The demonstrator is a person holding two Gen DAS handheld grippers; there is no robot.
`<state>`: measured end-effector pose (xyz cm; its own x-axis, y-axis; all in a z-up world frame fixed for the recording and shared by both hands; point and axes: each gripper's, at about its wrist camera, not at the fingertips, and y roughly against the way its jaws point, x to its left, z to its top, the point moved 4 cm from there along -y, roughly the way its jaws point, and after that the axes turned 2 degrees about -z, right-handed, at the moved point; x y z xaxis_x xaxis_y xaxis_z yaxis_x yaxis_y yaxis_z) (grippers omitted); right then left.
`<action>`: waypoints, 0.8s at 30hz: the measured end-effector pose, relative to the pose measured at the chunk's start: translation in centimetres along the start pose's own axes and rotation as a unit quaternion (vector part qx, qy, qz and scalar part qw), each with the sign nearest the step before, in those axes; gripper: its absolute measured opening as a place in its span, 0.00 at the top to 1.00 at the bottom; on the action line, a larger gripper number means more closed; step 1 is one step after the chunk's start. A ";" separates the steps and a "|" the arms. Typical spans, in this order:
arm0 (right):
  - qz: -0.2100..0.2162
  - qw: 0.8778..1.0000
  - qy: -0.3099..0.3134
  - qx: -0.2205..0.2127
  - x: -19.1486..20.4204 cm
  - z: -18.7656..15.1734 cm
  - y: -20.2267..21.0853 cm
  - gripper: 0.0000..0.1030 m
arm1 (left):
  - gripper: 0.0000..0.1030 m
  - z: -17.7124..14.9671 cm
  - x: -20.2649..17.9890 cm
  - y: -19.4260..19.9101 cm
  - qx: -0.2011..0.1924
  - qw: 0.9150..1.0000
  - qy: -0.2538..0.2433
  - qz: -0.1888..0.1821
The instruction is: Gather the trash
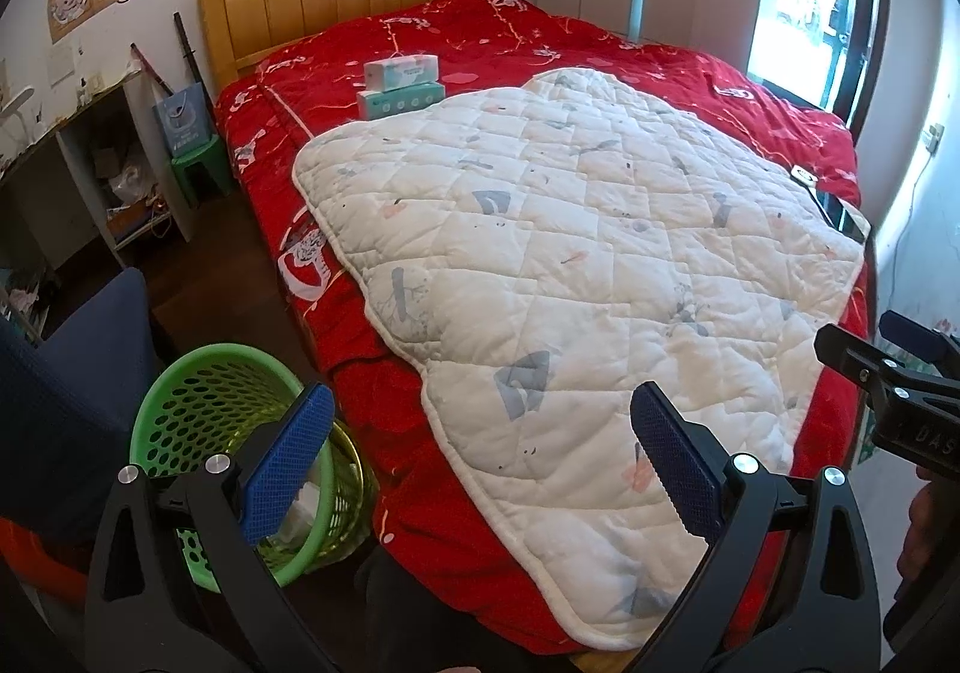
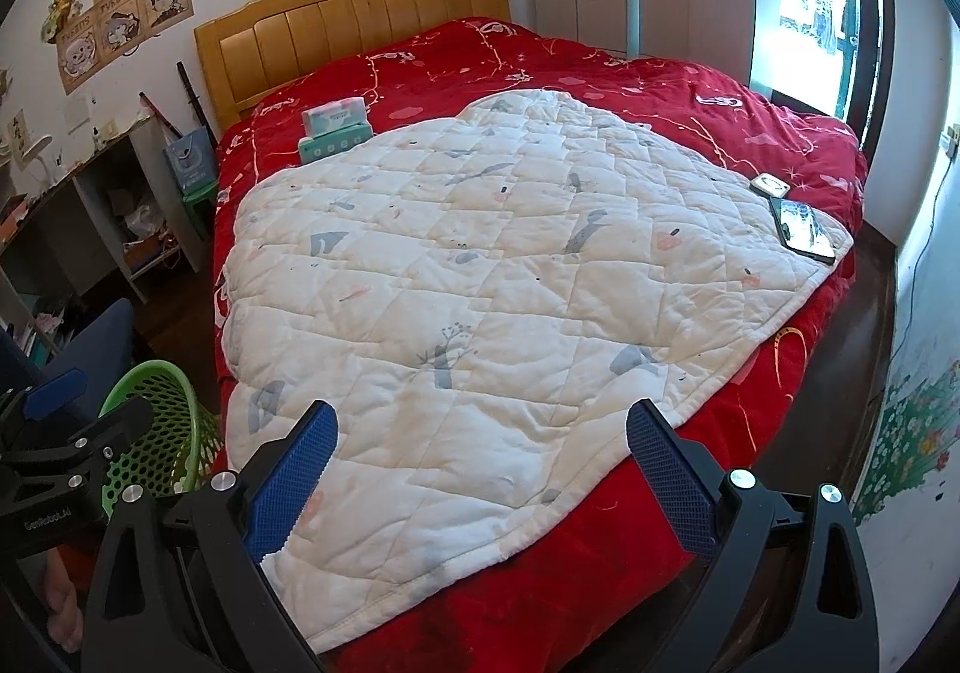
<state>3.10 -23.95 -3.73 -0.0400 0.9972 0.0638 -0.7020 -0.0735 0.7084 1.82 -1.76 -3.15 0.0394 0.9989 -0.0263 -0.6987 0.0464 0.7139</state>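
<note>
Both tools gape wide, empty: left tool (image 1: 483, 463), right tool (image 2: 480, 463). Perforated green plastic basket (image 1: 180, 403) holding crumpled white paper sits below-left of the left tool, beside the quilted white blanket (image 2: 480, 283).

White quilted cotton pad (image 2: 480, 277) lies on red patterned bedspread (image 2: 630, 73), wooden headboard (image 2: 360, 19) behind. 2 stacked tissue packs (image 2: 334, 128) on spread, touching pad's far-left edge. Black smartphone (image 2: 803, 229) on pad's right corner, small white case (image 2: 770, 186) just beyond. Green perforated plastic basket (image 1: 231, 421) on floor, left of bed's near corner, w/ crumpled white paper (image 1: 300, 511) in it.
</note>
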 end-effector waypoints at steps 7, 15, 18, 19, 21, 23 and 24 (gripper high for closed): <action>0.002 1.000 0.004 0.000 0.2 0.1 -0.1 0.09 | 0.05 0.1 0.3 0.0 -0.002 1.000 0.006 0.005; 0.008 1.000 0.009 -0.001 0.7 0.2 -0.1 0.09 | 0.05 0.3 0.7 0.0 -0.004 1.000 0.011 0.011; 0.009 1.000 0.010 -0.002 0.7 0.2 -0.1 0.09 | 0.05 0.3 1.0 0.0 -0.004 1.000 0.014 0.014; 0.009 1.000 0.010 -0.002 0.7 0.2 -0.1 0.09 | 0.05 0.3 1.0 0.0 -0.004 1.000 0.014 0.015; 0.009 1.000 0.010 -0.001 0.7 0.2 -0.2 0.09 | 0.05 0.4 1.2 0.0 -0.005 1.000 0.017 0.018; 0.010 1.000 0.011 -0.001 0.8 0.2 -0.1 0.09 | 0.05 0.3 1.4 0.0 -0.005 1.000 0.020 0.018; 0.010 1.000 0.011 -0.001 0.8 0.2 -0.1 0.09 | 0.05 0.4 1.5 0.0 -0.006 1.000 0.021 0.021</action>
<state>3.29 -23.13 -3.64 -0.0697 0.9957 0.0617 -0.7030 -0.0929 0.7051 2.15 -0.22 -2.95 -0.0194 0.9995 -0.0264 -0.7074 0.0050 0.7068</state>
